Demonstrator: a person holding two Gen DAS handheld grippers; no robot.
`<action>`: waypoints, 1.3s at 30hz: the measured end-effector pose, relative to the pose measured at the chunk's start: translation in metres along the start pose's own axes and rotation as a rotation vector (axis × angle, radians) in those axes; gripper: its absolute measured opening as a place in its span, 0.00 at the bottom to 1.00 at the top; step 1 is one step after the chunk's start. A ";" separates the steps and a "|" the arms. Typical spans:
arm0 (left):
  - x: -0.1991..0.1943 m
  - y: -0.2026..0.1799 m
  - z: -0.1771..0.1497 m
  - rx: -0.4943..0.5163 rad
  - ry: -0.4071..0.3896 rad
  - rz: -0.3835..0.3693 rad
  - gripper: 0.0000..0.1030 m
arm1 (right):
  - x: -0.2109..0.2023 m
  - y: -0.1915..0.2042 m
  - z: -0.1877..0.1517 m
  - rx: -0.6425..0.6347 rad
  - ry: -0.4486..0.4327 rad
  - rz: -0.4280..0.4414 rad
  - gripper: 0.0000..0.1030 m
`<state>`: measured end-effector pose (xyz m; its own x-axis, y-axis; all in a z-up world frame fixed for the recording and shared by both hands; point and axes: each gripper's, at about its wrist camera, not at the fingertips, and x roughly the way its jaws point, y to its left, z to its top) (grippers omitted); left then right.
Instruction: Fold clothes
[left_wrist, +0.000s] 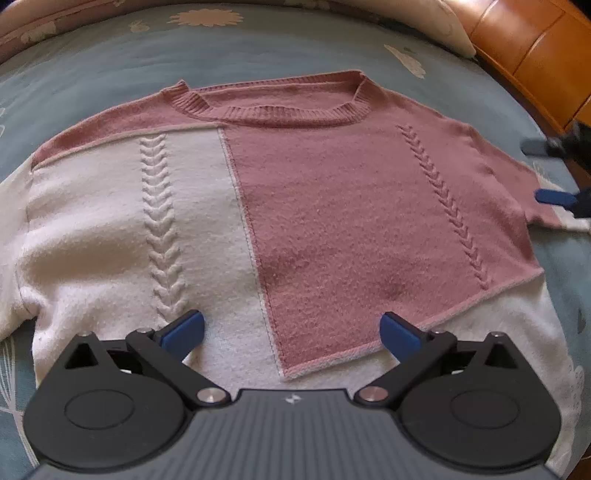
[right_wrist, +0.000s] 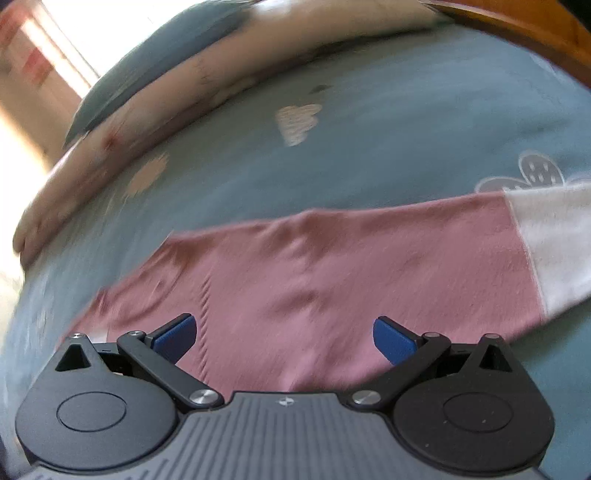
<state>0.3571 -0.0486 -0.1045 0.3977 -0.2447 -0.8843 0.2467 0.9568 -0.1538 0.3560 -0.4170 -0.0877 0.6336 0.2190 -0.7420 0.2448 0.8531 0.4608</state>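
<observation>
A pink and white knit sweater (left_wrist: 332, 206) lies spread flat on the blue bed cover, collar at the far side. My left gripper (left_wrist: 291, 332) is open and empty, hovering over the sweater's near hem. In the right wrist view my right gripper (right_wrist: 284, 336) is open and empty above the sweater's pink sleeve (right_wrist: 351, 266), whose white cuff (right_wrist: 554, 251) lies to the right. The right gripper also shows in the left wrist view (left_wrist: 546, 173) at the right edge, by that sleeve, with its fingers apart.
The blue bed cover (left_wrist: 110, 66) with pale flower and cloud prints surrounds the sweater. A pink-and-cream pillow edge (right_wrist: 147, 122) runs along the far side. A brown leather headboard (left_wrist: 524, 37) stands at the far right. The right wrist view is motion-blurred.
</observation>
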 end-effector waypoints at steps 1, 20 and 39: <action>0.001 -0.001 0.000 0.007 0.004 0.006 0.99 | 0.006 -0.010 0.007 0.037 0.002 0.008 1.00; 0.008 -0.013 0.002 0.063 0.049 0.074 0.99 | -0.060 -0.200 0.076 0.138 -0.168 -0.201 1.00; 0.009 -0.012 0.005 0.064 0.074 0.075 0.99 | -0.075 -0.233 0.088 0.183 -0.091 -0.368 1.00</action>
<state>0.3622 -0.0629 -0.1079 0.3511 -0.1582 -0.9229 0.2756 0.9594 -0.0596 0.3162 -0.6737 -0.0968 0.5400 -0.1345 -0.8308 0.5883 0.7662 0.2584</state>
